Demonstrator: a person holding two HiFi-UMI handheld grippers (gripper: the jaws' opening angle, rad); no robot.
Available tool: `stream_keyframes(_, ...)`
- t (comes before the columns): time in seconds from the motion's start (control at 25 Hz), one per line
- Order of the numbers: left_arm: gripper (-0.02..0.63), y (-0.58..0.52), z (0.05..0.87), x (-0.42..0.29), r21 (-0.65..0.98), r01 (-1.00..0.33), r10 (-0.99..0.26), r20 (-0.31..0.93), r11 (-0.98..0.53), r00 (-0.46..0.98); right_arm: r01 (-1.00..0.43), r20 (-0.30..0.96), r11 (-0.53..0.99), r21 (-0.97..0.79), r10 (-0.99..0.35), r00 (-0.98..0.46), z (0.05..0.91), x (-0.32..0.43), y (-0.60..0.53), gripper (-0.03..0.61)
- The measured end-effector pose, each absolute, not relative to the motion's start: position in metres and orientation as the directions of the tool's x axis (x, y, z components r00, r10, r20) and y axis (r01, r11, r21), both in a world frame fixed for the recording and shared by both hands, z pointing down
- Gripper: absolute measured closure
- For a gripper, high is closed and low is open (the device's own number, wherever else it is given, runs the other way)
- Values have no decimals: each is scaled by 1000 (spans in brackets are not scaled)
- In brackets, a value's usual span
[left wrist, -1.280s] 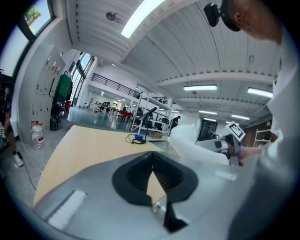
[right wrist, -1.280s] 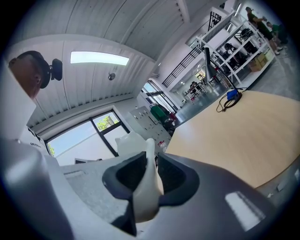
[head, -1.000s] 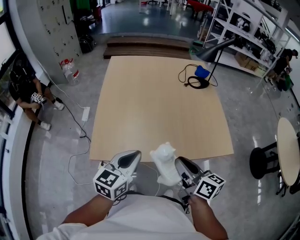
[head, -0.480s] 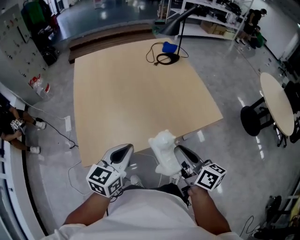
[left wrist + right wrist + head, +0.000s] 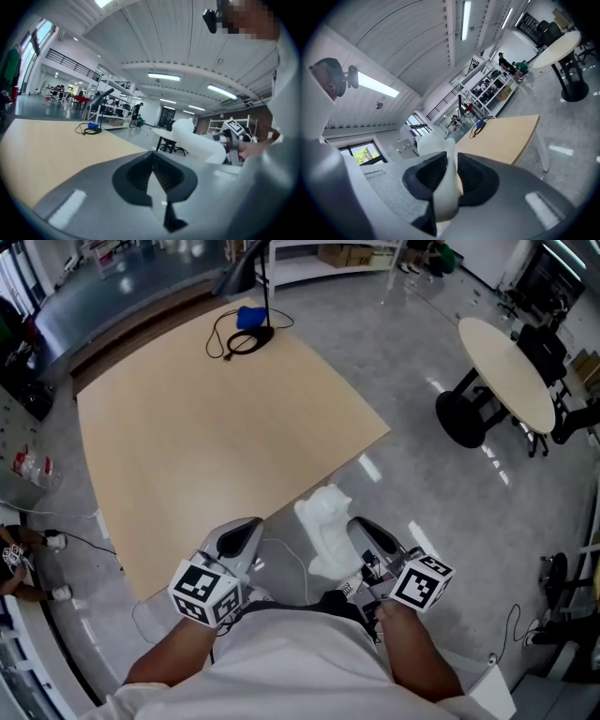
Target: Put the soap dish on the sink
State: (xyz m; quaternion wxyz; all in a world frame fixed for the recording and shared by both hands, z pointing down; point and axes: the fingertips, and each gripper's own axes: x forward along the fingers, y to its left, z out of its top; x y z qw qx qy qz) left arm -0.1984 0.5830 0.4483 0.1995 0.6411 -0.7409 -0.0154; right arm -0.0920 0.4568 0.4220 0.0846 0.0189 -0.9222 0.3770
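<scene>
Clamping the white soap dish [image 5: 326,526] between its jaws, the right tool [image 5: 364,532] holds it up in the air in front of the person's body. Its jaws have just been closing a little further, with the dish between them. In the right gripper view the dish's thin white wall runs between the 2 dark pads, and both press on it. The rest of the dish stands out beyond the tips.

The left tool [image 5: 246,535] carries nothing. Its 2 jaws are closed tip to tip, and it is held level beside the right tool, apart from the dish.

In the head view both tools and the dish hang over the grey floor [image 5: 441,512], just off the near edge of the large wooden table [image 5: 216,446]. At the table's far corner stands a black lamp [image 5: 265,277], with a coiled black cable [image 5: 242,339] and a small blue object [image 5: 249,317] beside its base. A round table [image 5: 506,371] stands well apart on the right.
</scene>
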Motion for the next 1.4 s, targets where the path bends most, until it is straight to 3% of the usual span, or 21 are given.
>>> stream_keyframes(0.44,606,443,459,-111,256,-965,-955,268,-57,128,-226,135,691,-687,-185,-974,432,8,344,503)
stream_keyframes(1.04,606,286,449,7,230,-937,-904,279,-263,323,-392,133,598,-699,-430,-893,438,160,217,506)
stream_keyframes(1.4,606,245,453,25,220,-915,-864,314,-337,394,-464,131,514,-722,-557,-820,449,207,191,508)
